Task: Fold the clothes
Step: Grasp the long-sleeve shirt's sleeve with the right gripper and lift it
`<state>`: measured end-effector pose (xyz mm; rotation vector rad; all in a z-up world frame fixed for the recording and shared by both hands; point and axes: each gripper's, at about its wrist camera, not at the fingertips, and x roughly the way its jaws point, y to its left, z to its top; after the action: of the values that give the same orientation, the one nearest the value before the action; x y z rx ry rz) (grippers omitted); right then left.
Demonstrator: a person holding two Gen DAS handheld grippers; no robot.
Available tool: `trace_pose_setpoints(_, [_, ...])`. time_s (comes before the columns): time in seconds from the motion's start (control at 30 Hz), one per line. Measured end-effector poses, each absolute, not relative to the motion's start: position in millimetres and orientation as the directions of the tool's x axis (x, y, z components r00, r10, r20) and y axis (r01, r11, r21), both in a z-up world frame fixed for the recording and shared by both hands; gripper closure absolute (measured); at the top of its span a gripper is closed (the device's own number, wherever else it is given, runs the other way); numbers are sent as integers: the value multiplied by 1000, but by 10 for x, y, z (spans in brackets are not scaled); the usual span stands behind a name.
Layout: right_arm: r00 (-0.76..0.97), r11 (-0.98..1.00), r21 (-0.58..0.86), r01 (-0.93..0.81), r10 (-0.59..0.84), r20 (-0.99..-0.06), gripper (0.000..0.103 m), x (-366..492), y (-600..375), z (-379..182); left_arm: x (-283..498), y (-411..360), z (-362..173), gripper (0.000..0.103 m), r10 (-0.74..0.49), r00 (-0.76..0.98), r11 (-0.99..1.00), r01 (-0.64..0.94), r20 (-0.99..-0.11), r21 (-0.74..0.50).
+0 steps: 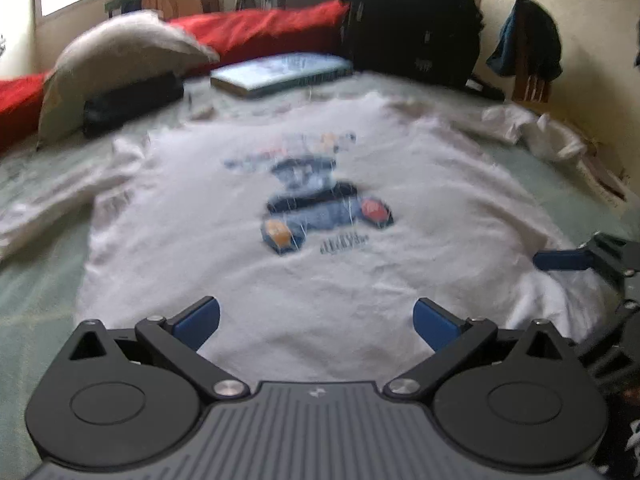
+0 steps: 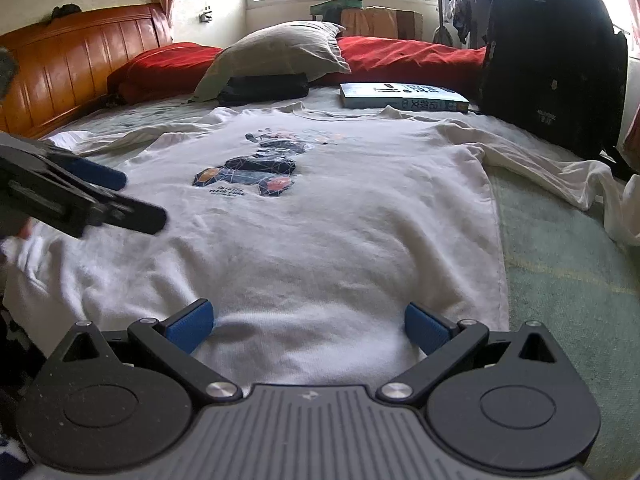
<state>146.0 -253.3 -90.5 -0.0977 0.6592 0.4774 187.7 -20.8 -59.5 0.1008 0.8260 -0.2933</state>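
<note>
Left wrist view is showing my left gripper (image 1: 316, 322) hovering with its blue pads spread wide over the lower hem of the white sweatshirt (image 1: 224, 264), gripping nothing. Motion is blurring this picture, so the printed graphic (image 1: 320, 208) on the chest is reading only as blue, orange and red patches. My right gripper (image 1: 560, 261) is reaching in from the right edge, one blue pad lying just over the shirt's hem corner.

Right wrist view is showing that right gripper (image 2: 308, 326) likewise held wide apart above the hem, with no cloth between its fingers. The sweatshirt is lying front-up and spread flat on the pale green bedsheet (image 2: 560, 264), collar pointing away from me, both long sleeves stretching outward to the sides. My left gripper (image 2: 100, 192) is crossing in from the left edge, above the shirt's left side.

Beyond the collar, a book (image 2: 400, 96) and a dark pouch (image 2: 264, 88) are resting on the bed, a grey pillow (image 2: 280, 52) is leaning against a red blanket (image 2: 408, 56), and a black backpack (image 2: 552, 56) is standing upright at the far right. A wooden headboard (image 2: 68, 68) is rising at the left.
</note>
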Motion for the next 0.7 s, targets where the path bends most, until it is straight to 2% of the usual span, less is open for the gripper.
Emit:
trace_pose_setpoints(0.13, [681,882,64,-467,405,-611,0,1401,-2629,-887,1839,-258,-657,1,-185,651,961,275,-736,2])
trace_pose_setpoints(0.4, [698,895,202,-397,437,-566,0,1617,-3189,-711,1826,-431,-452,1,-201,665,959,284,-719,-5])
trace_pose_setpoints(0.7, [753,942,269,-202,325,-572,0,2108,-3926,-746,1799,-745,-413,1,-232,665,932,361,-710,34])
